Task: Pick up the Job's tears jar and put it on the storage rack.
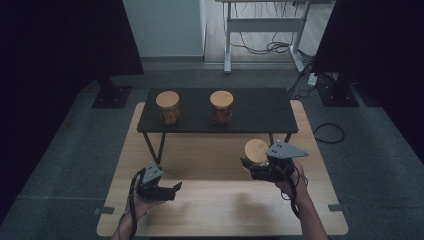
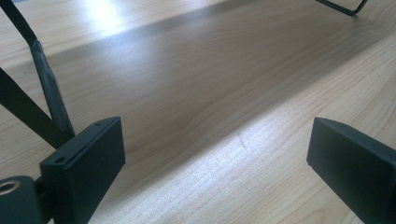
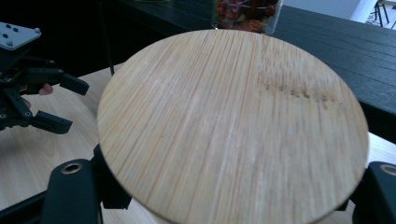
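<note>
jar: wood-lidded jar [image 1: 256, 150] upright in right claw [image 1: 248, 166], above table [image 1: 220, 205], just in front of the black shelf [image 1: 260, 112]
right claw: clenched on the jar below its lid
left claw: [image 1: 172, 189] released, empty, low over table, well left of jar
shelf: two jars [image 1: 168, 107] [image 1: 221, 106] standing, free space to the right

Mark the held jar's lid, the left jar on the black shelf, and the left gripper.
Held jar's lid [image 3: 233, 126], right gripper view, centre of top.
Left shelf jar [image 1: 168, 99], high view, lid.
Left gripper [image 1: 176, 186], high view, between fingers.
</note>
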Tool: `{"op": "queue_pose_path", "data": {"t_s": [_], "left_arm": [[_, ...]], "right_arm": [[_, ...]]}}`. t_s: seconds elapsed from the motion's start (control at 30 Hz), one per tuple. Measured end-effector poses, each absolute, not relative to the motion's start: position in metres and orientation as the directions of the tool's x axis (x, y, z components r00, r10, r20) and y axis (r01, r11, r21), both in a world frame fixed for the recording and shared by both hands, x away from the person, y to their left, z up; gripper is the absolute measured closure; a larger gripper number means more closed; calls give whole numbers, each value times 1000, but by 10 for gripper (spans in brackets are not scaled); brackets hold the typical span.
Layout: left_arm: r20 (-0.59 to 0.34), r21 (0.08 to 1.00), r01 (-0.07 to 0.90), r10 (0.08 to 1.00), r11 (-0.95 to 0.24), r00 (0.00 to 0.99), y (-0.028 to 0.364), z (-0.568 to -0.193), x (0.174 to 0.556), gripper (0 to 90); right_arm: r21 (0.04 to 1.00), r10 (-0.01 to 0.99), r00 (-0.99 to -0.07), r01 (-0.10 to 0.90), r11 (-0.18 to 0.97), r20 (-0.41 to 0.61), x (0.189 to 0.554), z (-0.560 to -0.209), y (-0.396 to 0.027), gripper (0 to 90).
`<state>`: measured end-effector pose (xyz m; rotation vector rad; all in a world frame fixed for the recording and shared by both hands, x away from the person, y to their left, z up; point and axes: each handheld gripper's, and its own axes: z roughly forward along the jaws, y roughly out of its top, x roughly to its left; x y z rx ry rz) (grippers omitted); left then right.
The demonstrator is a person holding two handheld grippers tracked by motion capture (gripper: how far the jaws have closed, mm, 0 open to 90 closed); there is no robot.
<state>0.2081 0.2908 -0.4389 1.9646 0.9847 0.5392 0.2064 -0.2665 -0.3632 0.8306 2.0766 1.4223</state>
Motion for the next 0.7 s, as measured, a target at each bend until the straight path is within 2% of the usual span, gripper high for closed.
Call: {"op": "queue_pose_path", "data": {"t_s": [0.7], "left_arm": [[1,838,435,799,-329,602,291,-441,209,39]], "right_arm": [[944,719,-692,190,269,-66,210,-346,-270,246]]}}
